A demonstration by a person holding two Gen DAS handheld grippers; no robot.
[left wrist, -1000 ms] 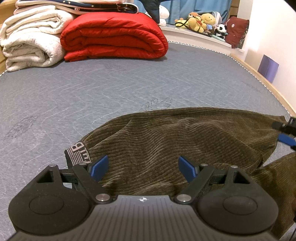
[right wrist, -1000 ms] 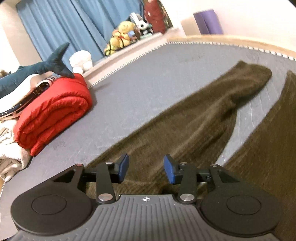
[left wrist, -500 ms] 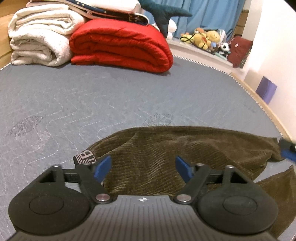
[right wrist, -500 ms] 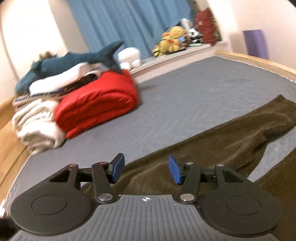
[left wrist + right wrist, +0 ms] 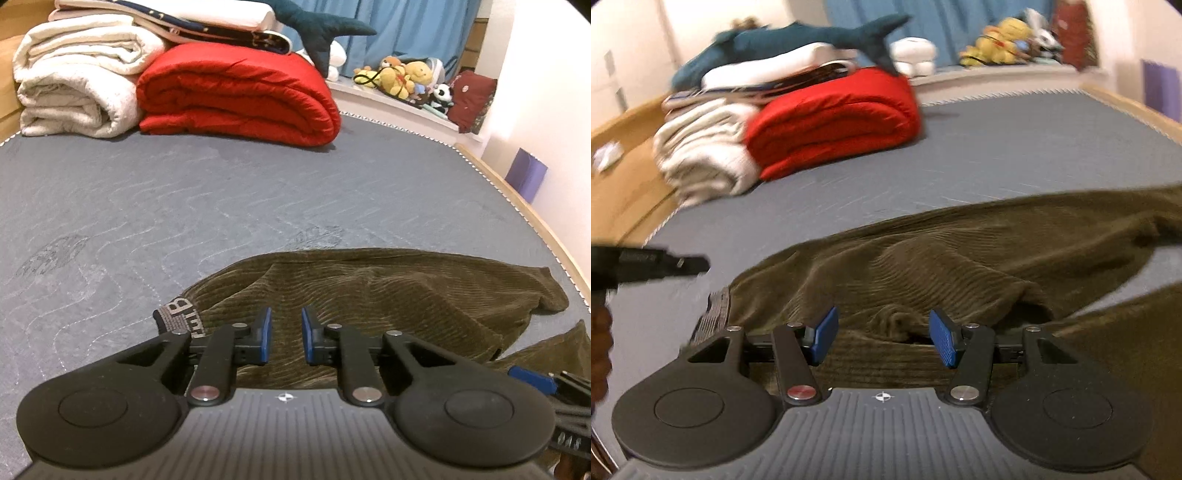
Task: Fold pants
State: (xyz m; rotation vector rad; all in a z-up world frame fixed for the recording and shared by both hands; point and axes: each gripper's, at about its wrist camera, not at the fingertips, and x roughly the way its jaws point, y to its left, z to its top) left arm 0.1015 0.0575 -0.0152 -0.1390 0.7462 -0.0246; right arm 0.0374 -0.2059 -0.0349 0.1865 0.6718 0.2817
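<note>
1. Grey quilted mattress (image 5: 258,192) forms the work surface.
2. Left gripper (image 5: 286,338): jaws closing, blue pads narrowly apart over the waistband end of the olive corduroy pants (image 5: 388,295); whether cloth is pinched cannot be told.
3. Right gripper (image 5: 882,338): jaws apart, opening, above the rumpled crotch.
4. Pant legs lie spread rightward.
5. Red folded quilt (image 5: 240,96) and white blankets (image 5: 77,85) lie at the far end.

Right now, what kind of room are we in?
Most likely a bedroom. The pants lie on a grey quilted mattress, a folded red comforter and white blankets are stacked at its far end, and stuffed toys line the ledge.
</note>
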